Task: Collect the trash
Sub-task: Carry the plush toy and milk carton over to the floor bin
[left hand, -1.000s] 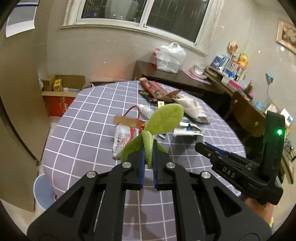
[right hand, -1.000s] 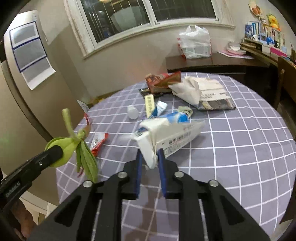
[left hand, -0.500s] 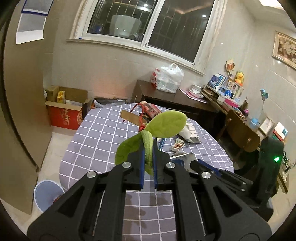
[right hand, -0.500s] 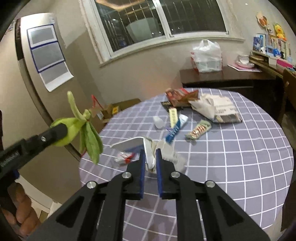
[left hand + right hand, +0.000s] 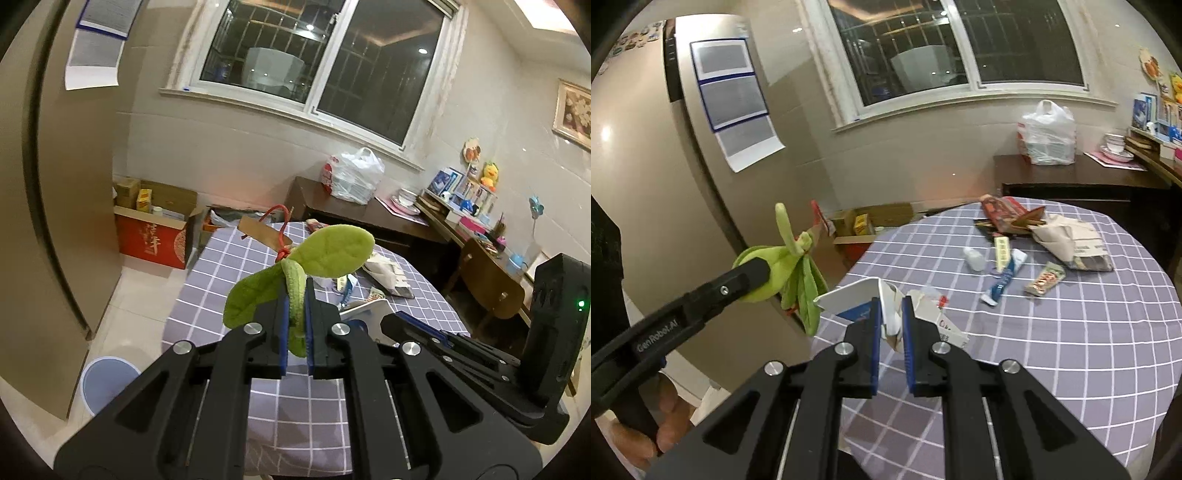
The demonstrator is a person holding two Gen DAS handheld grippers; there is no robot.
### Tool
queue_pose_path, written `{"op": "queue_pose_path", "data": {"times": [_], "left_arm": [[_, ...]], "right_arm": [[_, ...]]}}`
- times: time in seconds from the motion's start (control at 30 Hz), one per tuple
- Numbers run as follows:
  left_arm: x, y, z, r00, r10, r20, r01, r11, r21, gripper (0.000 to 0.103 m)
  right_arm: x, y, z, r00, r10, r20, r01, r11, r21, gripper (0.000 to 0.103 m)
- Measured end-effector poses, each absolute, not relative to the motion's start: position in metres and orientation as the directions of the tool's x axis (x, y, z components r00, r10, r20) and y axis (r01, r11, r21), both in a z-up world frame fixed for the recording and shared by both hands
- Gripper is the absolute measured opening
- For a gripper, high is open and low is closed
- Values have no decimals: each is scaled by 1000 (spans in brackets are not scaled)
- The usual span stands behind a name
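My left gripper [image 5: 295, 295] is shut on a green plush leaf toy [image 5: 332, 251] with a red string and a cardboard tag [image 5: 264, 232], held in the air above the near edge of the table [image 5: 229, 266]. The same toy [image 5: 783, 269] shows at the left of the right wrist view. My right gripper [image 5: 890, 317] is shut on a crumpled white and blue carton [image 5: 923, 314], lifted off the table [image 5: 1071, 332]. A light blue bin [image 5: 107, 380] stands on the floor at the lower left.
On the checked cloth lie a tube [image 5: 1004, 280], a snack bar wrapper [image 5: 1045, 282], a small white bottle [image 5: 975, 258], a paper bag [image 5: 1067, 240] and red packaging [image 5: 1004, 210]. A refrigerator [image 5: 683, 184] stands at the left, an open red cardboard box [image 5: 155, 229] and a dark sideboard [image 5: 1082, 177] behind.
Both grippers have risen and drawn back from the table with their loads; the carton has left the cloth. The table looks smaller and the floor bin has come into view.
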State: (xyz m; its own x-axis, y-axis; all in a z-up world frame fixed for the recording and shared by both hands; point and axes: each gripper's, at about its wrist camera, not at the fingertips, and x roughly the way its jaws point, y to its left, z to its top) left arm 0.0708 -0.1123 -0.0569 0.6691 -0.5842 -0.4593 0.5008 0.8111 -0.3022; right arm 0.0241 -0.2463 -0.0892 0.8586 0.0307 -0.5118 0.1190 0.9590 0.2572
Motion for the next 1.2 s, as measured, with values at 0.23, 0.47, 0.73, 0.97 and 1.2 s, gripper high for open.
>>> {"op": "queue_pose_path", "data": {"times": [0.23,0.47,0.73,0.97,1.2], "left_arm": [[69,-72,-51,720,-536,-440,443,844,-302,7],[75,-21,-49,769,-475,-428,364,876,-317,7],[81,25,-54,807,-407,-428,288,904,-317,7],[93,61,-65,824,-348,-447,221,924,-310,7],[106,100,-87,824,-294,-485,147,937,-318,7]], "right_arm": [[35,-216,-79,856,82,-511,58,966,252,11],[55,-178,-74,843,146,-517,-16,969,246,11],[84,-128,-76,810,234,-538,-112,962,249,11],[113,-84,-86,770,299,-564,-179,949,258,11],[142,-48,-106,717,350,-603,-231,935,268,11]]}}
